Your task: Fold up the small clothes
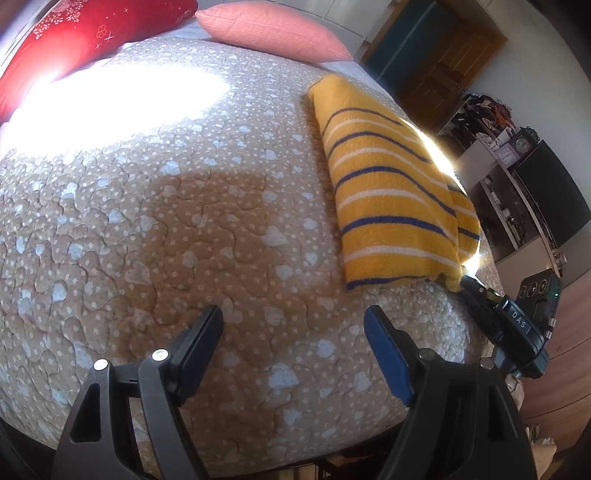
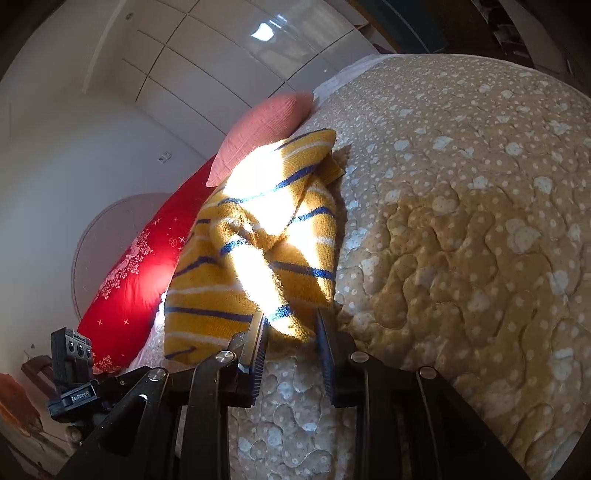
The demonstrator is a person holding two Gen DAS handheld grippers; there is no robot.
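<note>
A yellow garment with blue and white stripes (image 1: 391,192) lies folded lengthwise on the beige quilted bed (image 1: 184,206) at the right. My left gripper (image 1: 293,321) is open and empty, low over the quilt, to the left of the garment's near end. My right gripper (image 1: 476,291) is at the garment's near right corner. In the right wrist view the right gripper (image 2: 290,325) has its fingers around that corner of the garment (image 2: 258,236), which is lifted and rumpled there. The jaws stand a little apart with cloth between them.
A red pillow (image 1: 92,33) and a pink pillow (image 1: 273,29) lie at the head of the bed. Shelves with a clock (image 1: 522,144) and clutter stand to the right of the bed. A bright sun patch (image 1: 122,96) falls on the quilt.
</note>
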